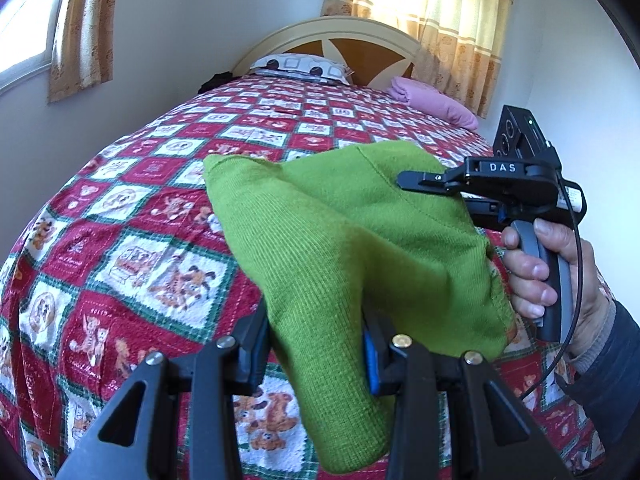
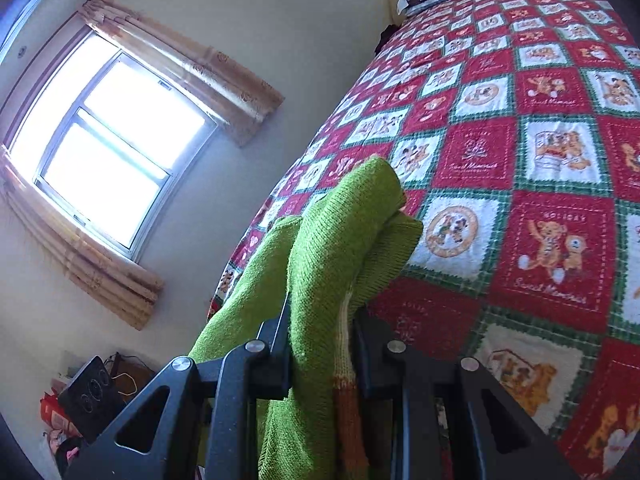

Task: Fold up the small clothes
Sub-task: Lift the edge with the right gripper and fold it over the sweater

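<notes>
Knitwear is hanging between two tools above the bed (image 1: pixel 120 208): a green knitted garment (image 1: pixel 320 240) is being carried clear of the patchwork quilt (image 2: pixel 520 160), closer to the bed's near end than to the headboard (image 1: pixel 332 40), and none of it can be seen resting on the covers. The left gripper (image 1: pixel 316 336) is clenching a thick fold of the knit between its pads, and the right gripper (image 2: pixel 320 328) is clamping another bunched part, where an orange and cream stripe is showing beside the green. In the left wrist view the right gripper is reaching into the cloth from the side, with the person's hand (image 1: pixel 560 280) wrapping its handle. Trouble is most likely to come from the bunching: each gripper is holding a wad rather than a single edge, so layers could be slipping out as the piece is lowered, leaving a crooked fold. The loose end is sagging below the left gripper, and it could be landing first and tucking under the rest. Pulling the two grips apart too hard could be stretching the soft knit, or tugging it free of one pad. The pink folded cloth (image 1: pixel 432 102) and the pillow (image 1: pixel 300 66) near the headboard are lying well apart from all this.
</notes>
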`<state>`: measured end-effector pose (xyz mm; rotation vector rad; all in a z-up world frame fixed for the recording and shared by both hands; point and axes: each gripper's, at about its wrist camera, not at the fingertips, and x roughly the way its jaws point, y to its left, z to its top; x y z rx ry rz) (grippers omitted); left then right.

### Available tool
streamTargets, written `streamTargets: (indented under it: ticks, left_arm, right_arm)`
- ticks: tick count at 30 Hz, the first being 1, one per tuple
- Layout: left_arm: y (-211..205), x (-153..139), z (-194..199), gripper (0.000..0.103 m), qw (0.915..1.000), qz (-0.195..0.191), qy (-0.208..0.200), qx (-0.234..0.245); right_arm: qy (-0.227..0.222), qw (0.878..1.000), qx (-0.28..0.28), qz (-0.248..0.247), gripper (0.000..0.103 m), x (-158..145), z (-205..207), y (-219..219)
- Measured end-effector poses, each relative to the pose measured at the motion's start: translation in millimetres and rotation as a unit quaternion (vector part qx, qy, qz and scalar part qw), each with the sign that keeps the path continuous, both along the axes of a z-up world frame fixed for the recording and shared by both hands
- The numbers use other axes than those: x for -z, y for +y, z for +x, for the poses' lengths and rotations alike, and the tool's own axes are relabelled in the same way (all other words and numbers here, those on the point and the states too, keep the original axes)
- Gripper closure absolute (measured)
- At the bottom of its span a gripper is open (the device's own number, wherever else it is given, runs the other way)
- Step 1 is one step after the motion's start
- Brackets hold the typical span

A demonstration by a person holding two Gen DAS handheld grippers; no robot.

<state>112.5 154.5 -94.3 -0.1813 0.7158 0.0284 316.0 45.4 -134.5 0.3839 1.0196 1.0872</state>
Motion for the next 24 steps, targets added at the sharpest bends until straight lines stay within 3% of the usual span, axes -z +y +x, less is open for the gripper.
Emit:
streamTargets:
  ticks: [16,24]
  left_arm:
    - [12.0,21.0,-8.3,0.064,0.9998,0.001,0.016,-0.01]
    - [12.5,37.9,-6.0,0.056,0.9993,0.006,0.034,-0.014]
  right_arm:
    - [0.017,1.0,-0.007,-0.018,0.078,22.5,5.3,19.7]
    - [0.033,0.999,0.006,-0.027,0.078,38.2,14.8,15.3]
